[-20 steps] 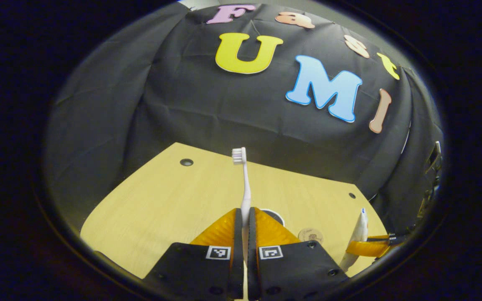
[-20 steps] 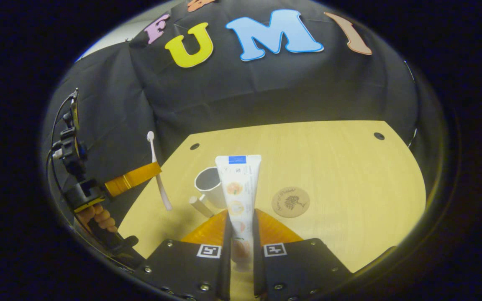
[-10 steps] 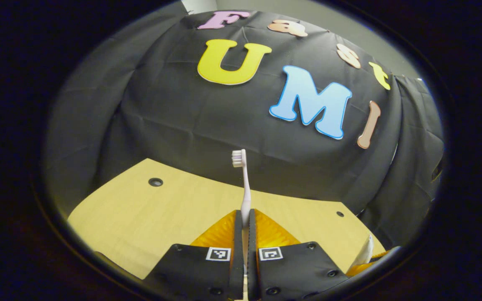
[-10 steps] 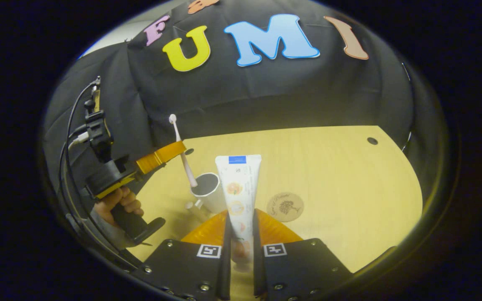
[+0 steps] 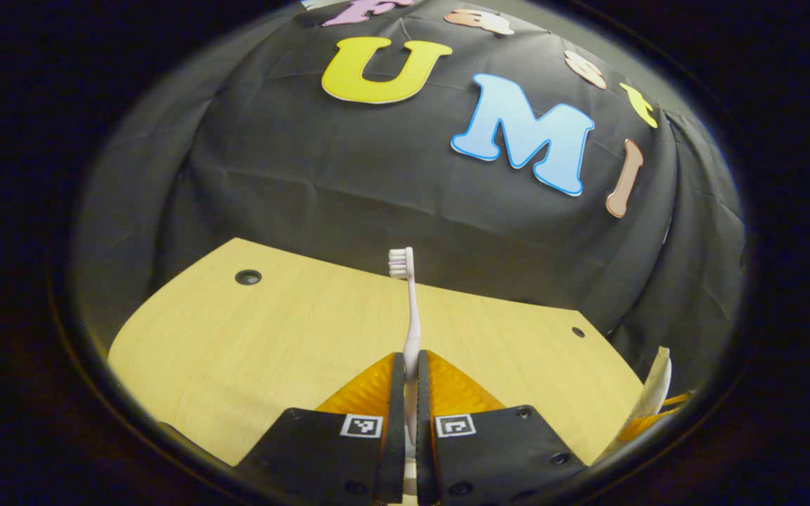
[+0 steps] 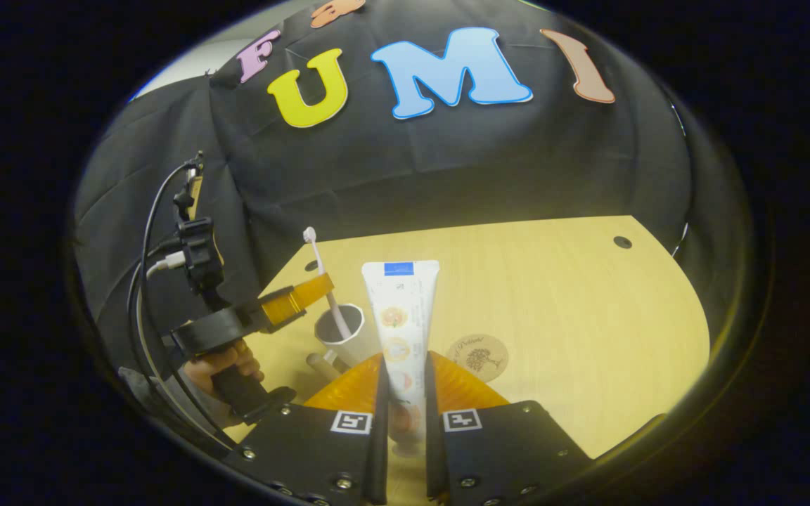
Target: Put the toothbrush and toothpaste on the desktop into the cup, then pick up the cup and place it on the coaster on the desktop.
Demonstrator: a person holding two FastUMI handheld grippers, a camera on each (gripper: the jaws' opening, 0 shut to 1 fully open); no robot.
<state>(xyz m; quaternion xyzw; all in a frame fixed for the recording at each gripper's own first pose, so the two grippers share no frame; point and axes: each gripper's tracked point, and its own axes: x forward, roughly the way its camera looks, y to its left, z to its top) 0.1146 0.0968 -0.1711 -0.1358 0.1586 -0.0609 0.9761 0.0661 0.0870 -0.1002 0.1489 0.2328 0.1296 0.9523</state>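
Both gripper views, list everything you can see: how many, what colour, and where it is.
toothbrush: one, pale pink, upright in the left gripper, its lower end inside the cup
toothpaste: one, white tube, held upright in the right gripper
cup: one, white, on the table left of the toothpaste
coaster: one, brown and round, on the table right of the toothpaste
table: one, light wood, with small dark holes
left gripper: one, orange fingers, shut on the toothbrush
right gripper: one, orange fingers, shut on the toothpaste
hand: one, holding the left gripper's handle
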